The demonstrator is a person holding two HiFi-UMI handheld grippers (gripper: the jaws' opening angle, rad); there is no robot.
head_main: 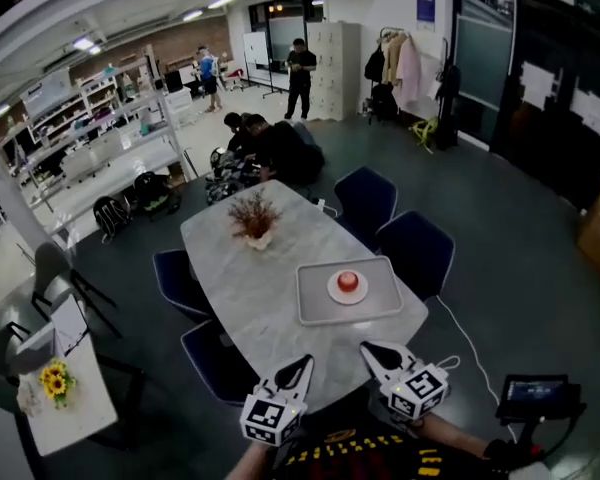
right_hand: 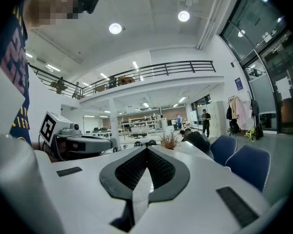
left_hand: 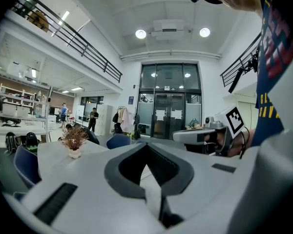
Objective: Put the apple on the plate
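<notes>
Near edge, head view: both tools are held low in front of the person, side by side and apart, tips toward the bench (head_main: 242,280). The left tool (head_main: 302,364) has its jaws pressed together with nothing between them; its own view shows the dark pads meeting at the tip (left_hand: 147,154). The right tool (head_main: 372,350) looks the same, jaws closed and empty (right_hand: 147,155). Each tool's marker cube sits close to the person's body. Neither tool touches anything on the bench. Each shows in the other's view, level and off to the side.

Mid bench: a grey tray (head_main: 317,304) lies near the right side of the pale marble-look top, ahead of the right tool. A white plate (head_main: 333,290) sits in the middle of the tray. The apple (head_main: 348,281), red, rests on the plate, upright as far as can be told.

Further along the bench: a small pot of dried twigs (head_main: 255,218) stands near the centre line, well apart from the tray.

Around the bench: dark blue chairs (head_main: 416,252) are pushed in on both long sides.

Left foreground floor: a small side table with sunflowers (head_main: 54,380).

Far end: people crouch or sit in a group (head_main: 276,150) just past the bench. One person stands (head_main: 300,76) near the lockers. White shelving (head_main: 92,118) runs along the left.
</notes>
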